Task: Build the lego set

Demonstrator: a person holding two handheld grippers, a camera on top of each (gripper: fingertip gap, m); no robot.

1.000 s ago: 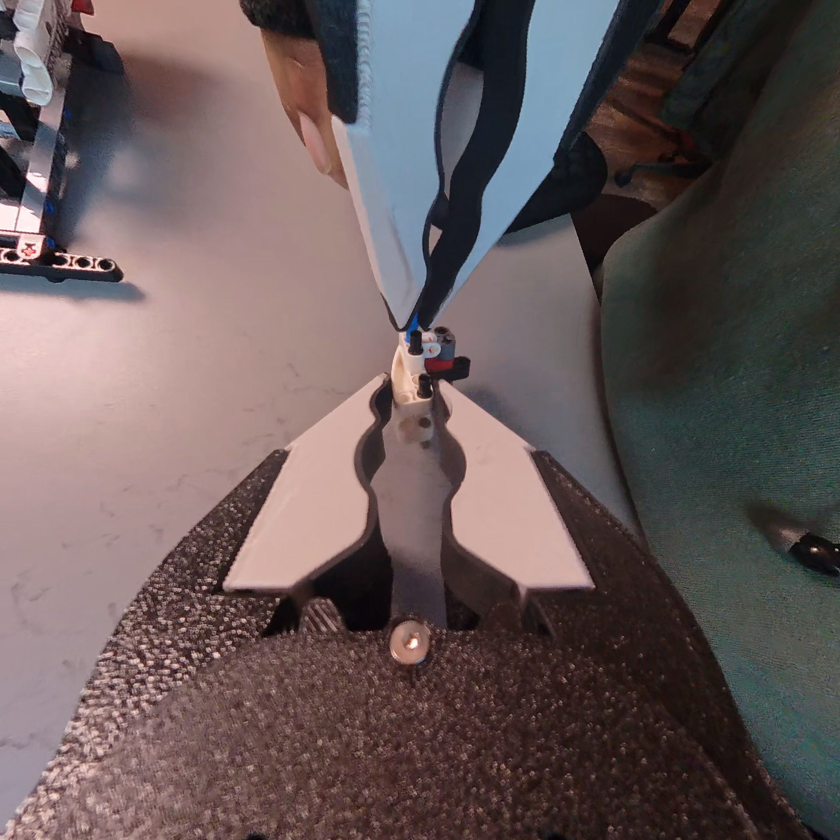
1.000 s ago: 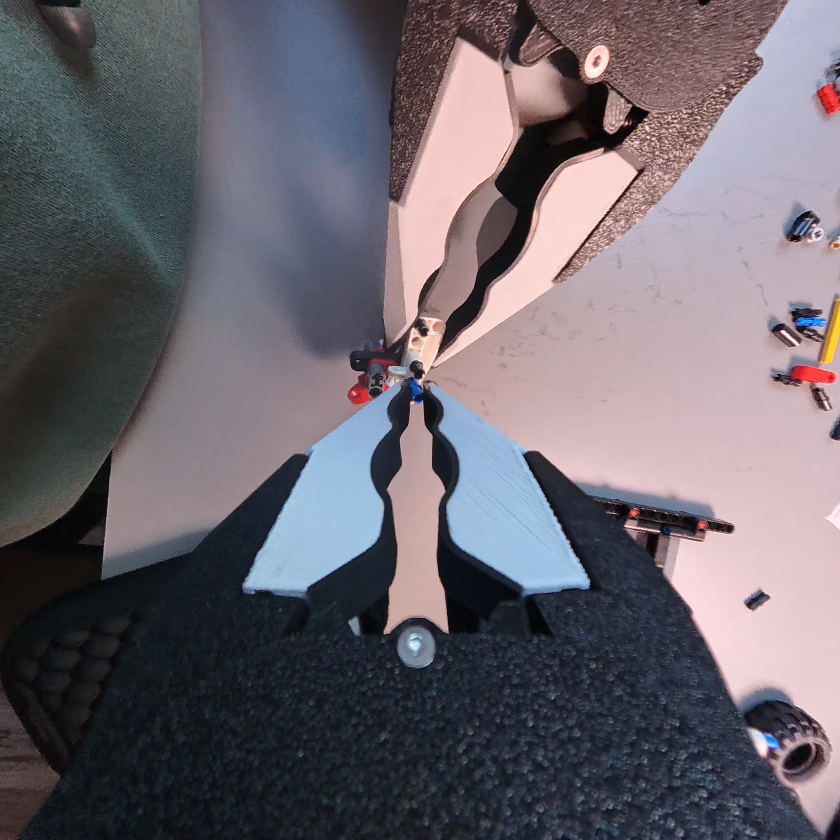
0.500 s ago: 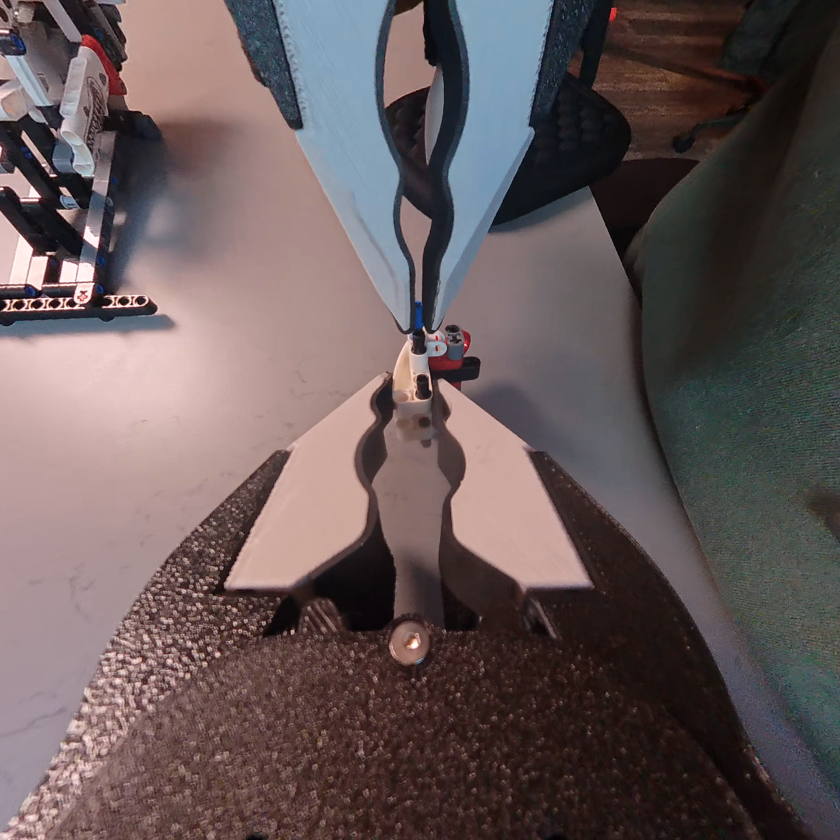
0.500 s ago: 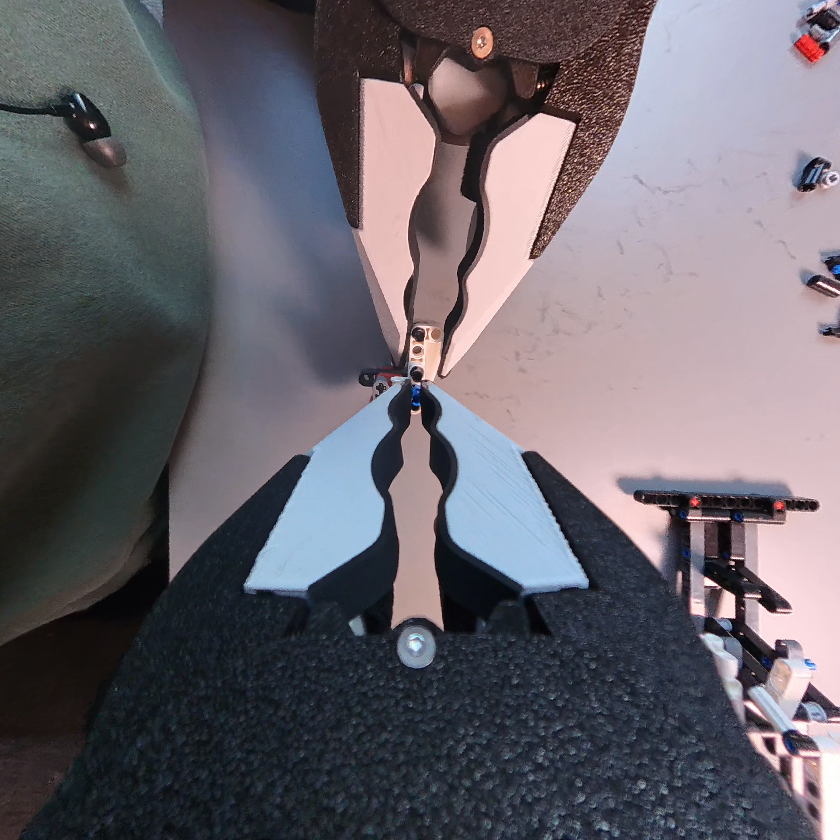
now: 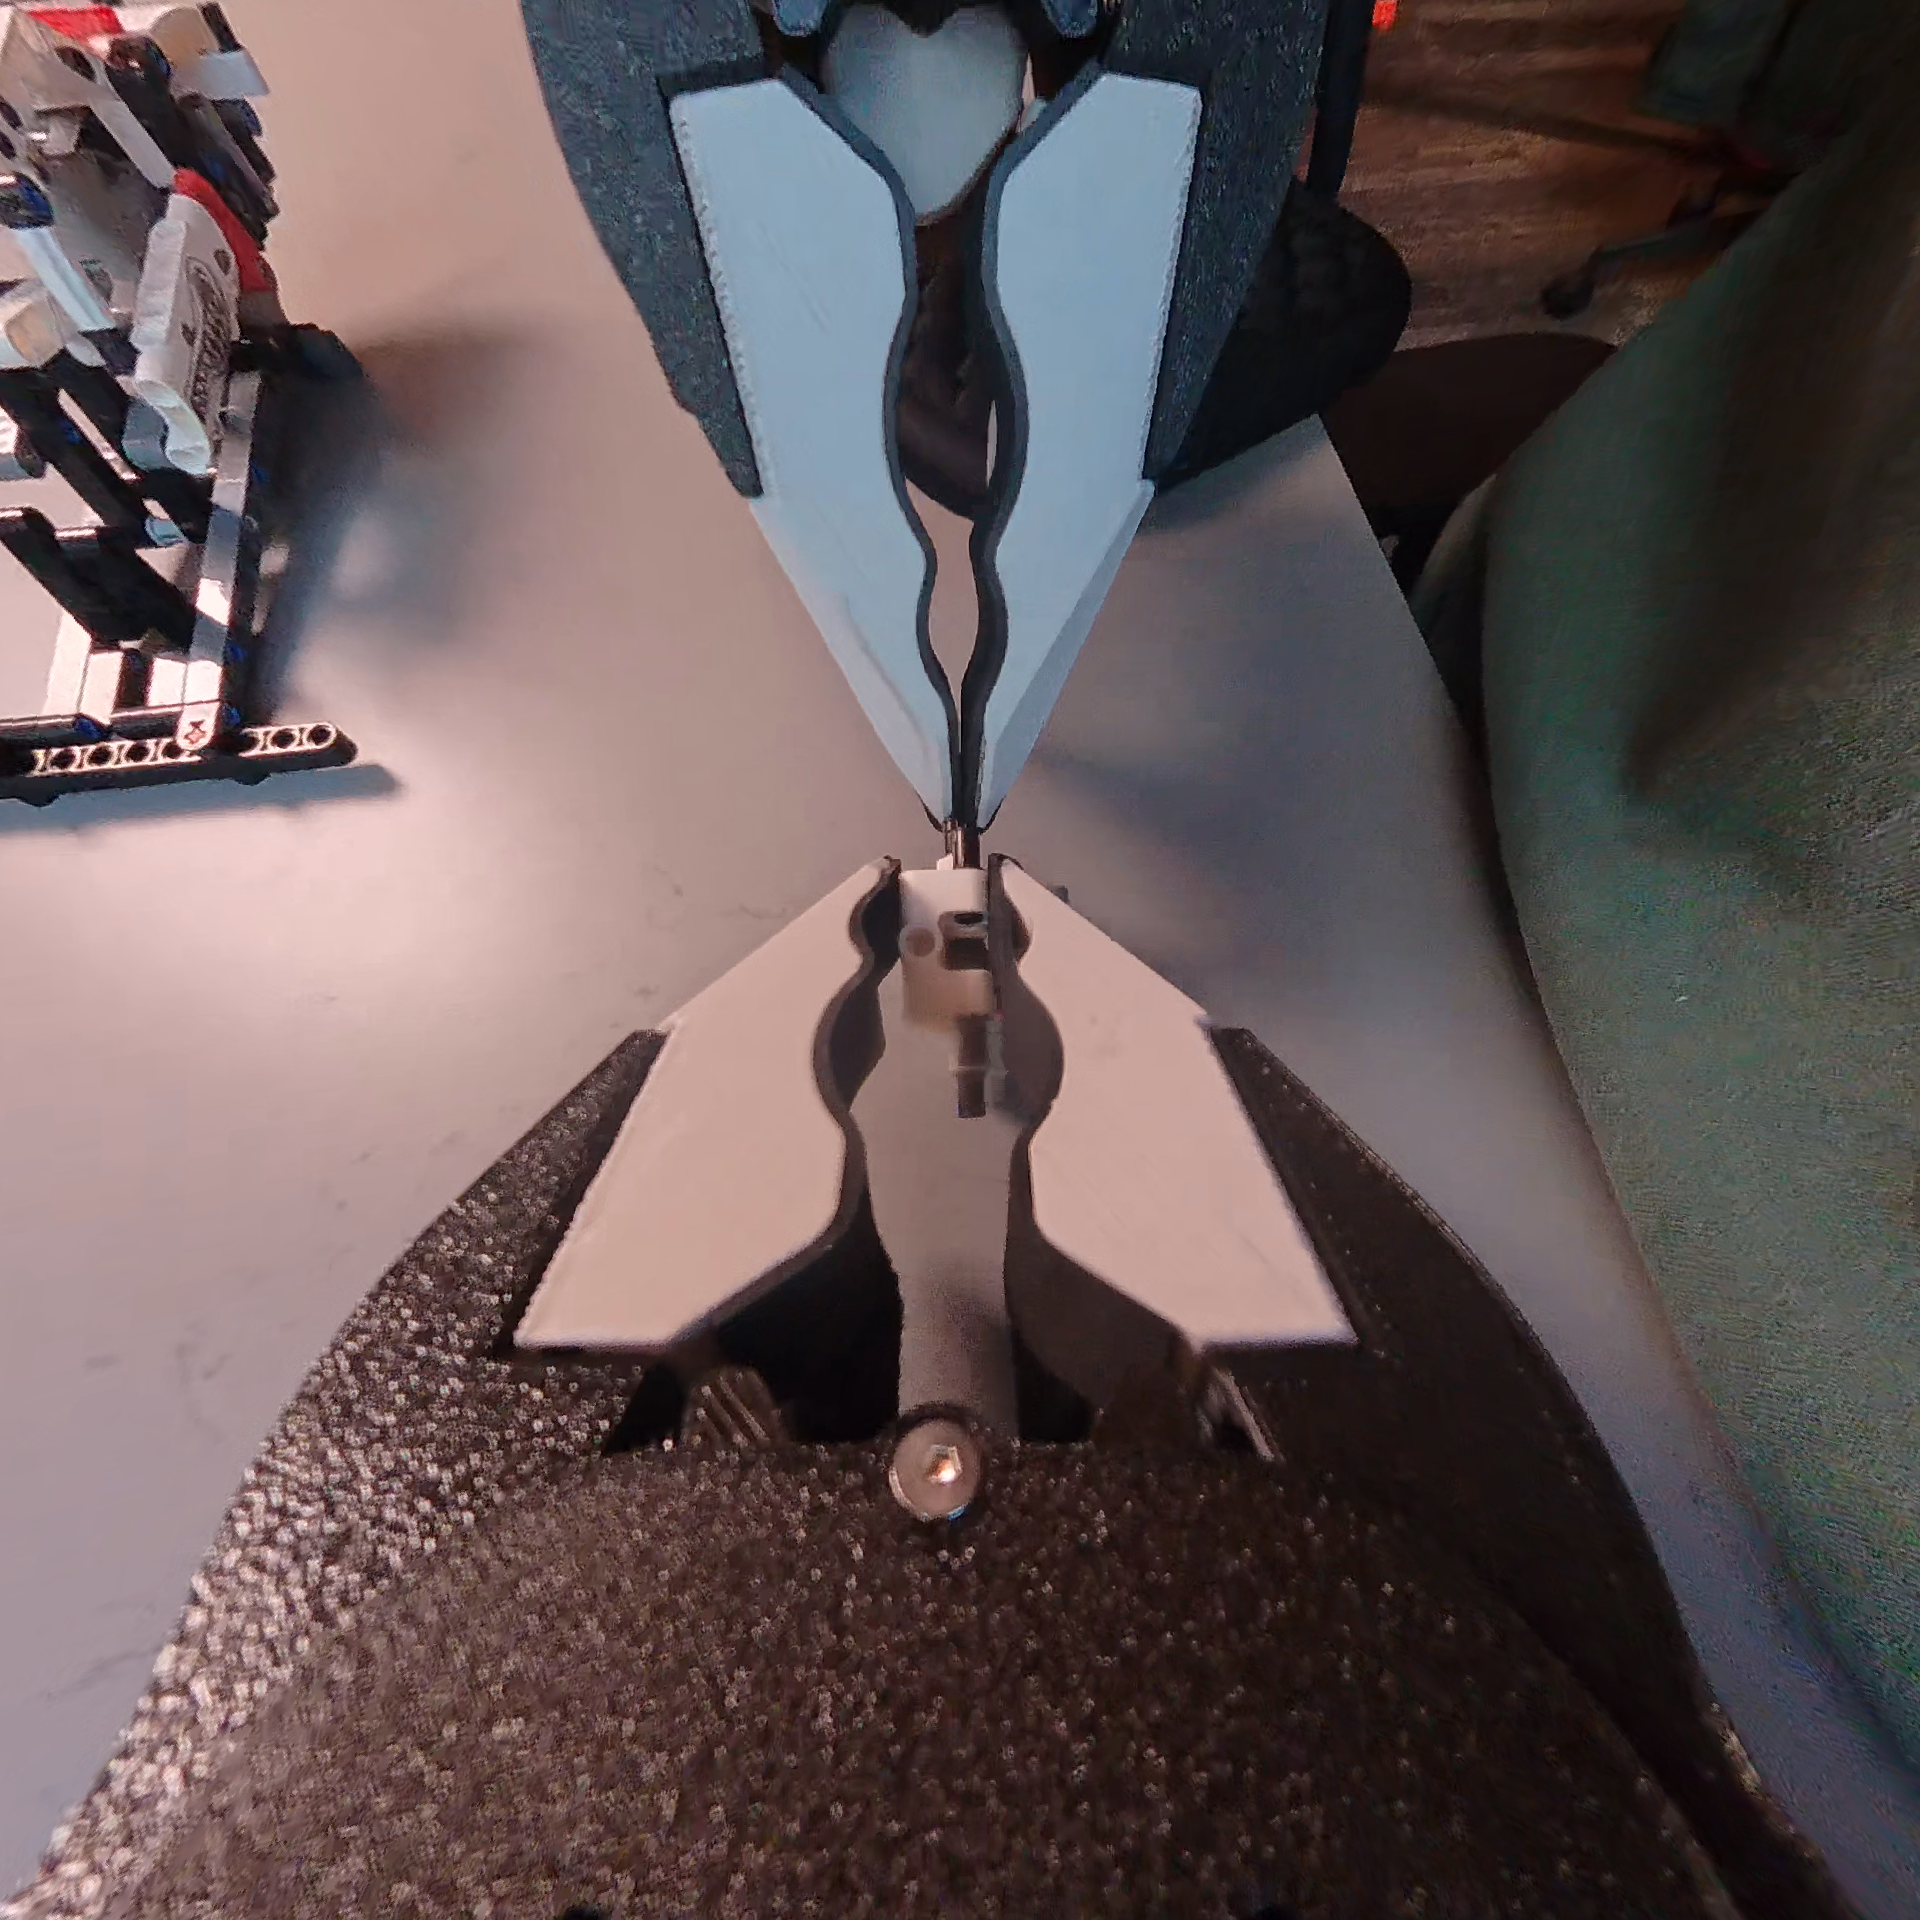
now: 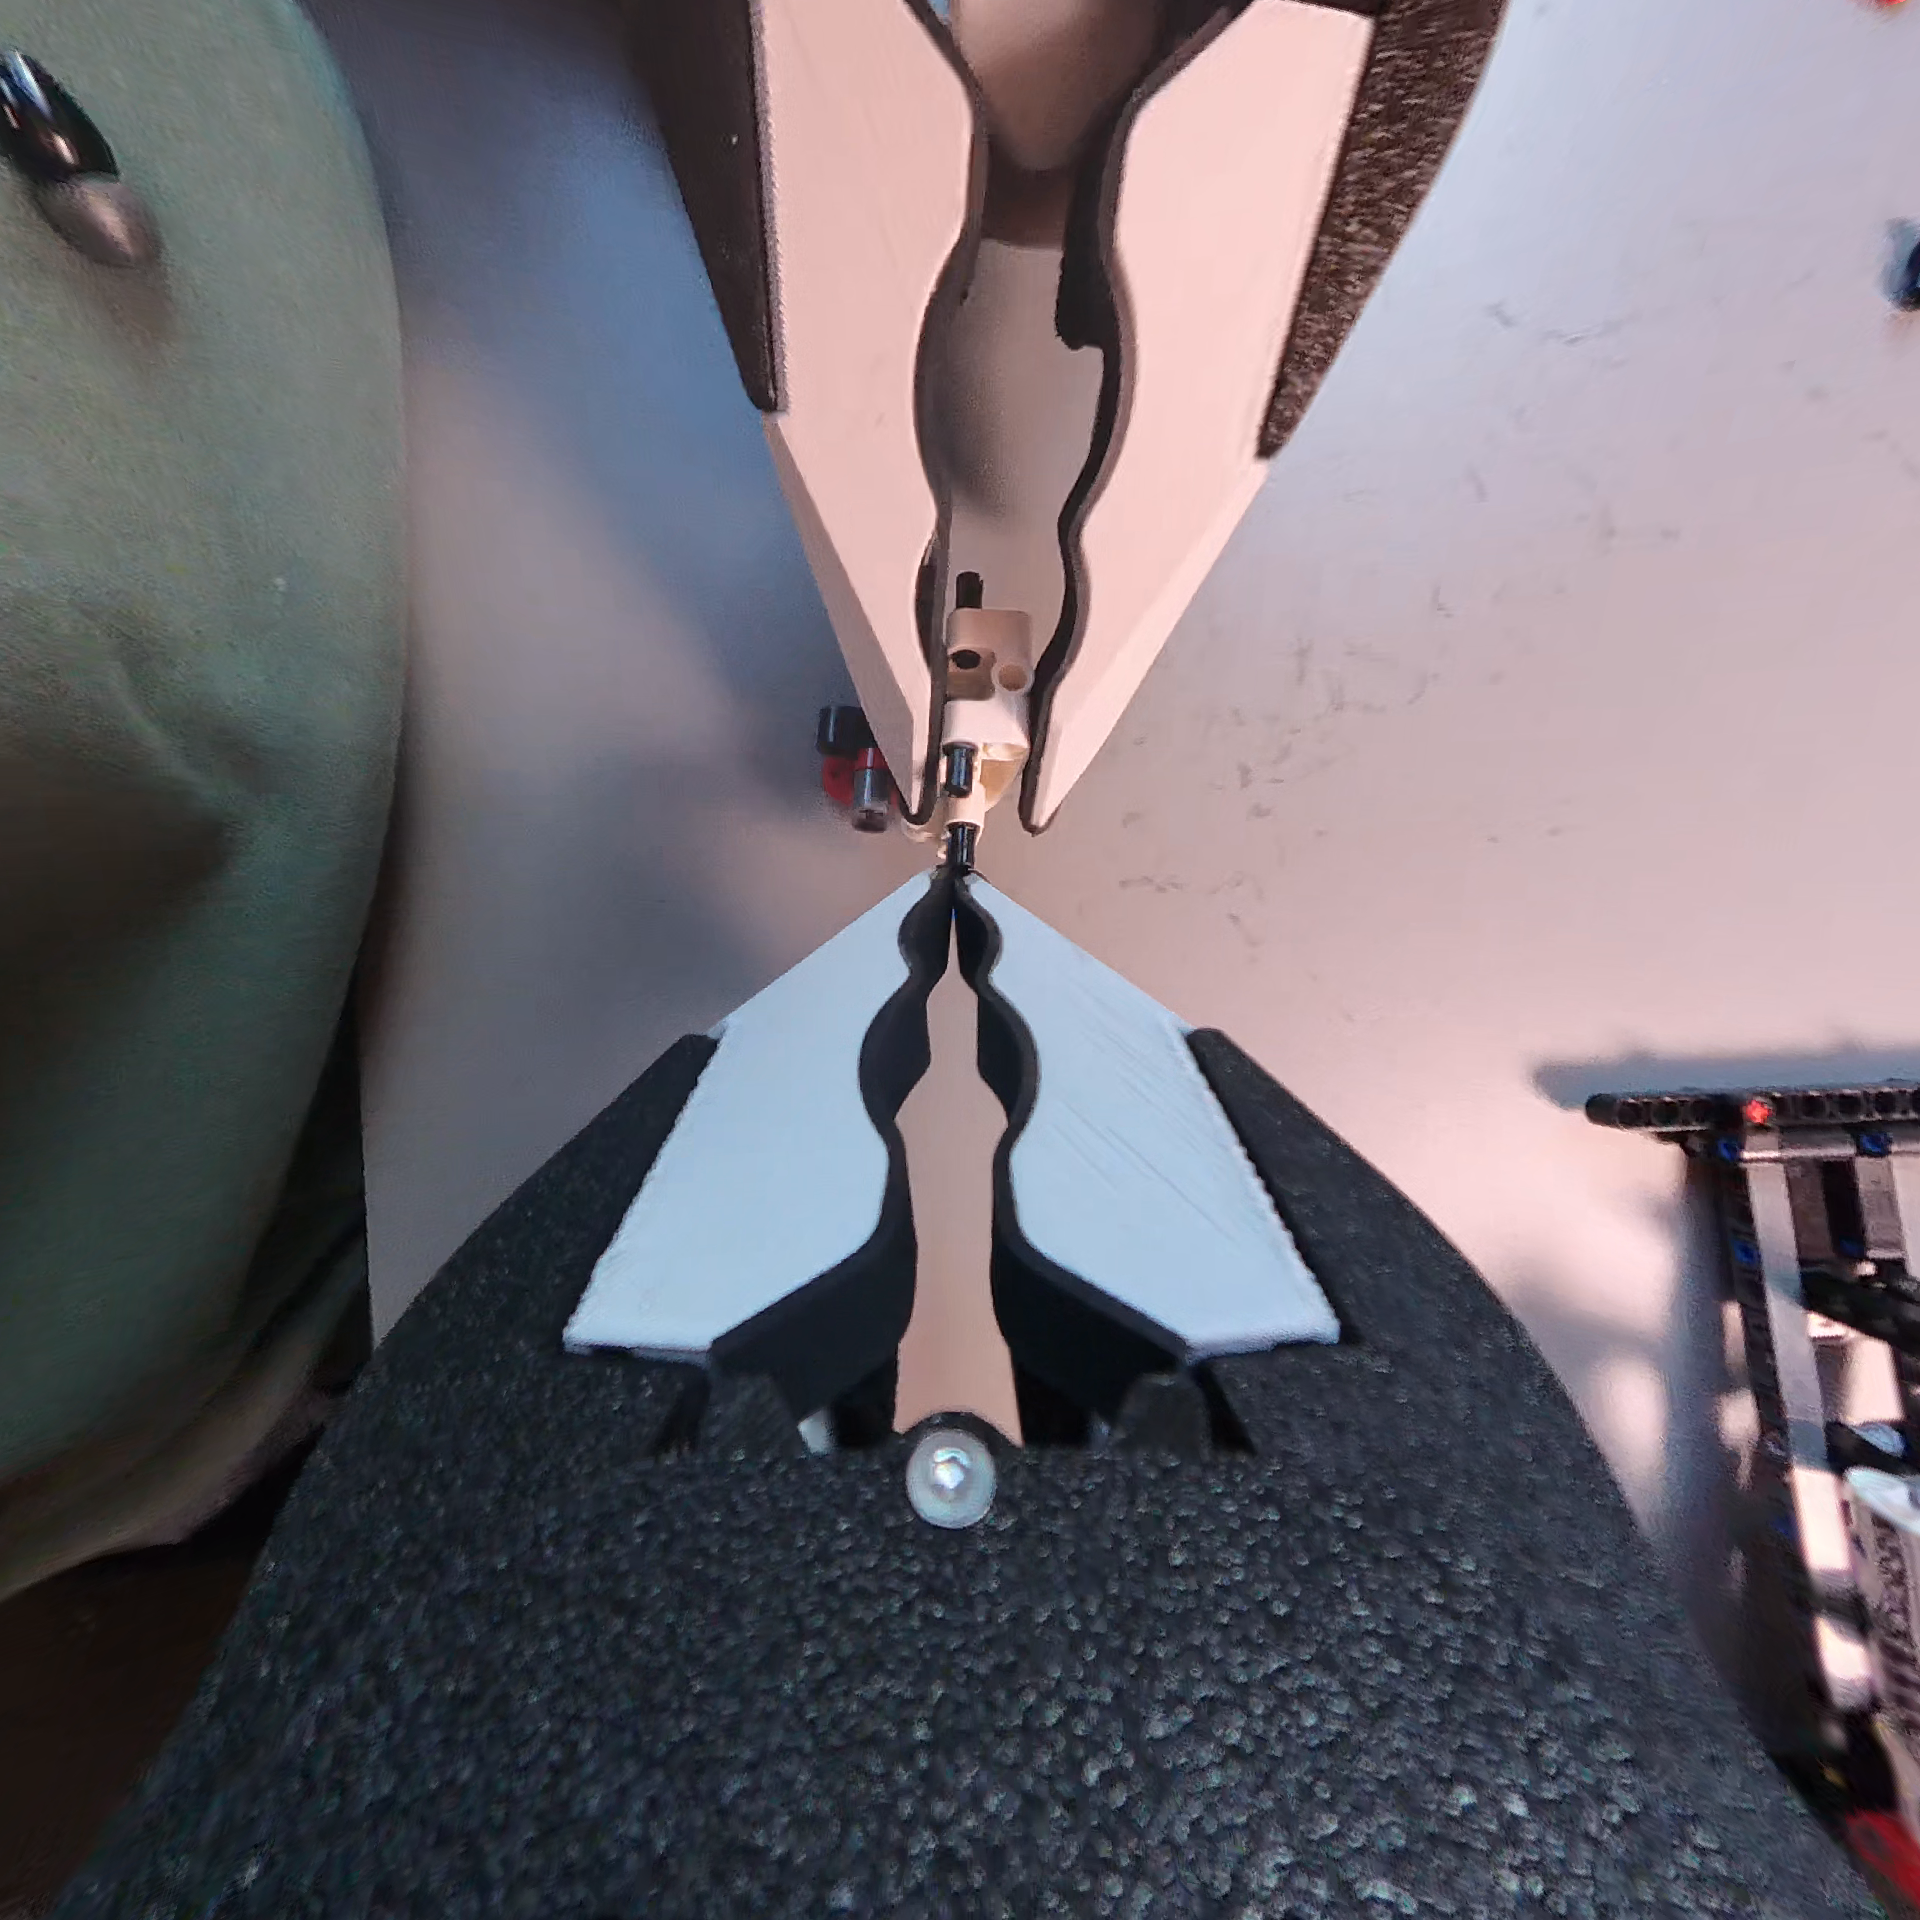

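Progress looked partial. A large black-and-white beam-built lego frame stood well off to the left gripper's left on the pale marbled tabletop, plainly assembled in good part but with open beams, and a few loose small pieces lay farther out — so, by my reading, a fair share of the build was left.

The step in hand seemed to be seating a pin into a small sub-assembly. The left gripper, grey-fingered with a black speckled body, was clamped narrowly on a small white lego connector block, which sat between its fingertips with a short black stem running back toward the gripper's body. The right gripper, pale blue-white fingers nearly meeting, pinched the end of a thin black lego pin just ahead of its tips. That pin ran straight into the near face of the white block, so the two grippers met tip to tip. A small red-and-black lego piece hung just beside the left gripper's finger — whether it joined the block I could not tell.
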